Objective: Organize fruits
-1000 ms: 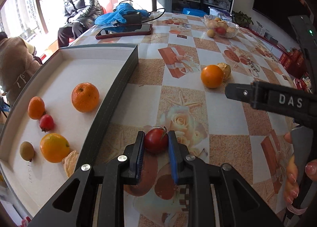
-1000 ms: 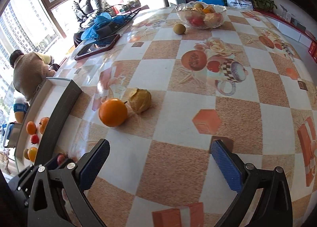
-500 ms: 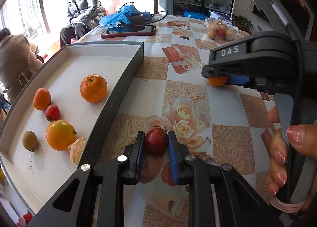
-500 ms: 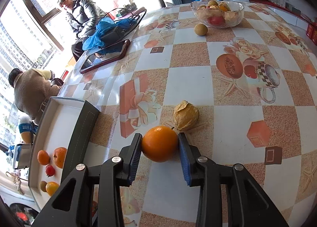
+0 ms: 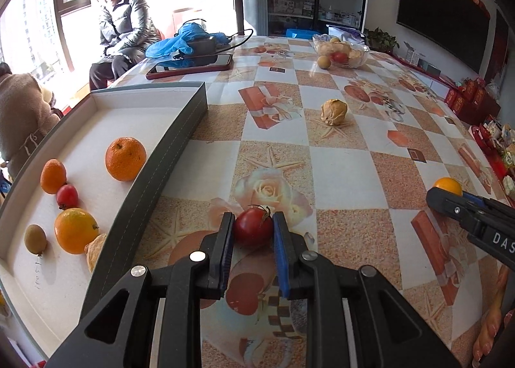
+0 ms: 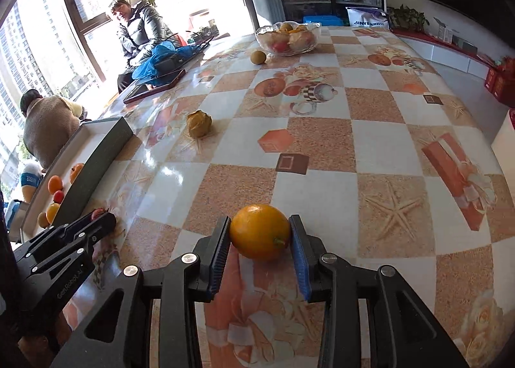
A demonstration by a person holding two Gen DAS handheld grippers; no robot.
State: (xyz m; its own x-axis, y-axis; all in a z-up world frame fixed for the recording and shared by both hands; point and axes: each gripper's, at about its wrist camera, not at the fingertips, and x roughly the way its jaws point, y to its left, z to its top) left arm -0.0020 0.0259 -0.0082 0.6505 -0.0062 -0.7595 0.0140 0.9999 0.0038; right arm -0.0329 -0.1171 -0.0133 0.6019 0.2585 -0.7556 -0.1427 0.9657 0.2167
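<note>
Left tongs: your left tongs (image 5: 252,233) are clamped on a small red tomato (image 5: 253,230), both pads pressed to its sides, over the patterned counter (image 5: 338,175).
Right tongs: your right tongs (image 6: 260,239) are clamped on an orange (image 6: 260,231), which fills the gap between the blue pads.
Tray: the white tray with the dark wall (image 5: 167,155) lies just left of your left tongs.
Fruit in tray: a large mandarin (image 5: 125,159), a smaller one (image 5: 53,176), a little red fruit (image 5: 67,196), an orange fruit (image 5: 75,230) and a small brown fruit (image 5: 35,239) sit on its floor, well left of the tomato.
Loose fruit: a papery tan fruit (image 5: 334,112) rests on the counter ahead of both tongs, between them in line.
Far end: a glass bowl (image 6: 287,37) of fruit stands far ahead of your right tongs, with a round brown fruit (image 6: 258,57) just beside it.
Each other: your right tongs appear at the right edge of the left view, well apart from the tomato.
</note>
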